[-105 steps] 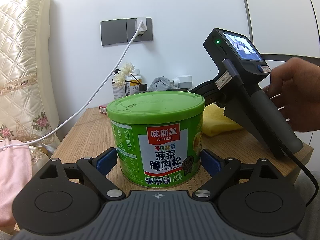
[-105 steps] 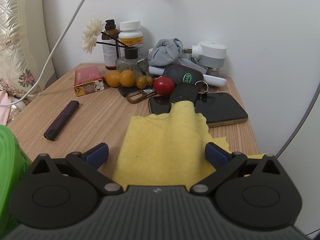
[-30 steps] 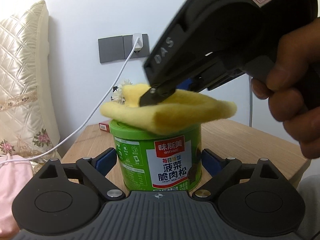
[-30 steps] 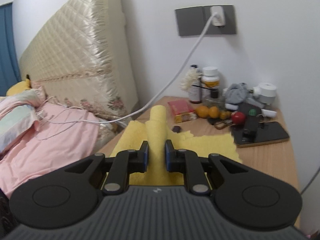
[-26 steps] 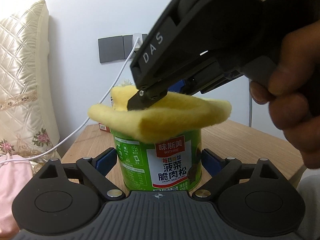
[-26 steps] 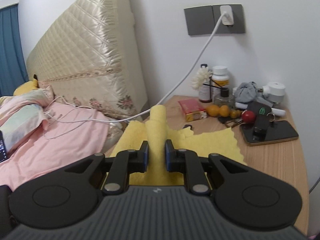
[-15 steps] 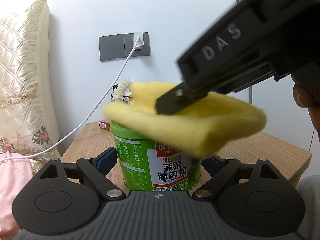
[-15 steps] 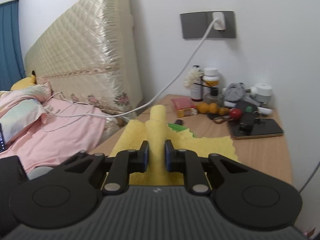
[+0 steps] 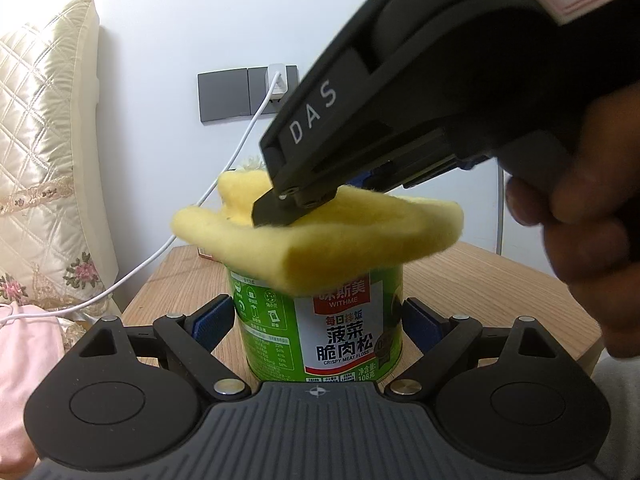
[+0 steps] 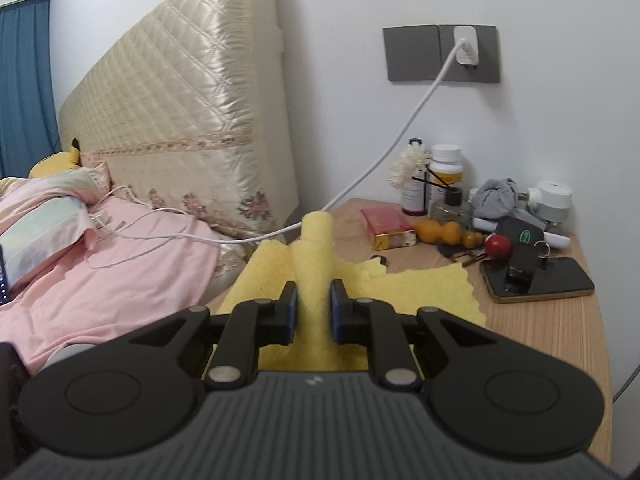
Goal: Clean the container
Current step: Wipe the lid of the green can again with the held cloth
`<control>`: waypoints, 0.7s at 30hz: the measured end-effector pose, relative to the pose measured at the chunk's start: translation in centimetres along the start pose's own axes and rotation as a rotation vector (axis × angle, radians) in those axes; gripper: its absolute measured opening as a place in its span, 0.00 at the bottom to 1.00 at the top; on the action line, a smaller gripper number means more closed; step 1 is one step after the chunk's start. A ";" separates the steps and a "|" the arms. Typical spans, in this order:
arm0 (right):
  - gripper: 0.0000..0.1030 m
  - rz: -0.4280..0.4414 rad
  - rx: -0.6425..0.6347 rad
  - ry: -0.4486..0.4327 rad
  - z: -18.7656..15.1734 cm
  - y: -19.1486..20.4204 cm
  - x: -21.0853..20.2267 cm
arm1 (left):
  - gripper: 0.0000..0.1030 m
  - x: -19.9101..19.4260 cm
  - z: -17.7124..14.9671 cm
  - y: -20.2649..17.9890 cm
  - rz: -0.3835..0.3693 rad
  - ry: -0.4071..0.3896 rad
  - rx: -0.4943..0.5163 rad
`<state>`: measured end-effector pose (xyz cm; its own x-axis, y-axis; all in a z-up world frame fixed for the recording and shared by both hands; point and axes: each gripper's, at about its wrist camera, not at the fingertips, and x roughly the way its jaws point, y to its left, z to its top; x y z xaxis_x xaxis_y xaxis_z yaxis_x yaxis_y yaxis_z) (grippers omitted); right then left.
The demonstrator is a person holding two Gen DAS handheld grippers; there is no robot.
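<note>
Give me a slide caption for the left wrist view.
Right gripper presses a yellow cloth onto the green can between the left gripper's pads.

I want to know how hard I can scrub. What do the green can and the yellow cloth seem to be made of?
The can looks like thin metal or board under a glossy printed label, which shows a slight sheen; which of the two cannot be told. The cloth looks like soft, fuzzy microfibre or fleece: matte nap, thick rounded folds, ragged edge.
</note>
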<state>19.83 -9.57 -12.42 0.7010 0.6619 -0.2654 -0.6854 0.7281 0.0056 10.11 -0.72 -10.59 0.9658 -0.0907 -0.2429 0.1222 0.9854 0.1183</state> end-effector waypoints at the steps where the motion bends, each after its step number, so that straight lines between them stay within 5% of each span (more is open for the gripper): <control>1: 0.17 0.006 0.008 0.000 -0.1 0.1 -0.4 | 0.90 0.1 0.0 0.1 -0.004 0.005 -0.011; 9: 0.17 -0.039 0.042 -0.027 -1.3 -1.6 -3.2 | 0.89 0.3 0.0 0.8 -0.025 0.028 -0.060; 21: 0.17 -0.015 0.043 -0.012 0.8 -1.7 1.3 | 0.89 0.1 -1.4 0.6 -0.024 0.021 -0.057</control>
<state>22.07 -9.86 -12.04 0.7135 0.6530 -0.2540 -0.6660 0.7447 0.0435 9.93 0.11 -11.83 0.9577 -0.1118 -0.2653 0.1314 0.9897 0.0575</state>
